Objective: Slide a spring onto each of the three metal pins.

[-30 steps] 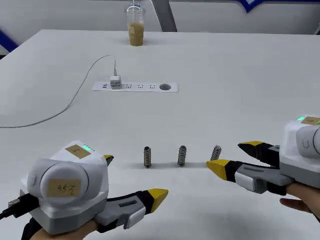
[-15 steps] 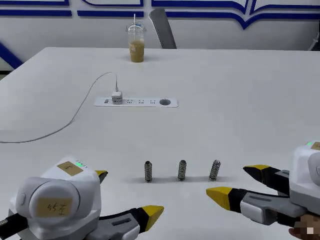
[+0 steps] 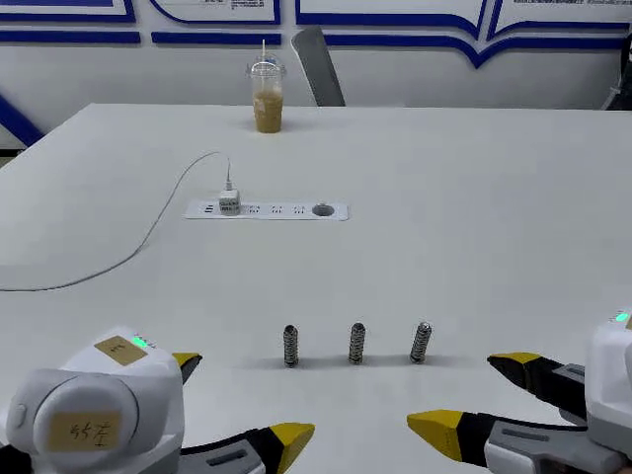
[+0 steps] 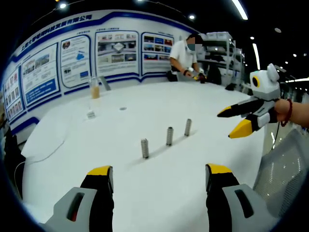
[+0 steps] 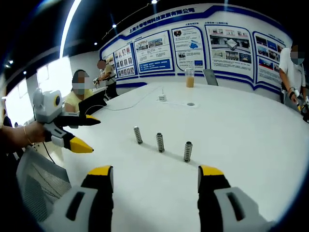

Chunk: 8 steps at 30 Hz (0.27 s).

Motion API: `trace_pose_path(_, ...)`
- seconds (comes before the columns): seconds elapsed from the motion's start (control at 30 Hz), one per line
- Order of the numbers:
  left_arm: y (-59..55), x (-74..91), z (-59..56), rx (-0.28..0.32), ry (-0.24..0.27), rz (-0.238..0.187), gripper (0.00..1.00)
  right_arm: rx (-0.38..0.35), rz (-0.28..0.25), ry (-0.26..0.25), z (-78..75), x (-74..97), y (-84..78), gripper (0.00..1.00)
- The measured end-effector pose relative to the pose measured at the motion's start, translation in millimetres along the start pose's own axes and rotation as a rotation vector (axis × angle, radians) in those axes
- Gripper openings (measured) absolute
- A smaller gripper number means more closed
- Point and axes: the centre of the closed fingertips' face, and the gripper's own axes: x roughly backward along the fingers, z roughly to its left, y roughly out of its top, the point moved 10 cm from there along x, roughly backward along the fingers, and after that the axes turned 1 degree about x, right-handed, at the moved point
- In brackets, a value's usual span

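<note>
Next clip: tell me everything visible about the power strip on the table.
The power strip is a long white plastic-looking bar lying flat on the white table, beyond the three springs. A small white charger is plugged in near its left end, with a thin white cable curving away leftward. A round grey part sits near its right end.

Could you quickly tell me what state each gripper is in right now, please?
Left gripper: open, holding nothing.
Right gripper: open, holding nothing.

matt white table [image 3: 474, 197], shiny metal springs [image 3: 356, 343]
</note>
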Motion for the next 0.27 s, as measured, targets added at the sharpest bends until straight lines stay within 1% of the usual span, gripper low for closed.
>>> trace_pose_path(0.13, -1.7, 3.2, -0.8, 0.005, 0.005, 0.000, 0.80, -0.011, 0.001, 0.009, 1.1, 1.8, -0.6, 0.75)
trace_pose_path(0.23, -2.2, 4.5, -0.8, 0.008, 0.008, 0.004, 0.80, -0.019, -0.005, 0.006, 1.1, 3.8, -1.2, 0.76)
trace_pose_path(0.27, -2.9, 5.0, -0.7, 0.008, 0.011, 0.012, 0.80, -0.030, -0.006, 0.006, 1.1, 4.6, -1.6, 0.76)
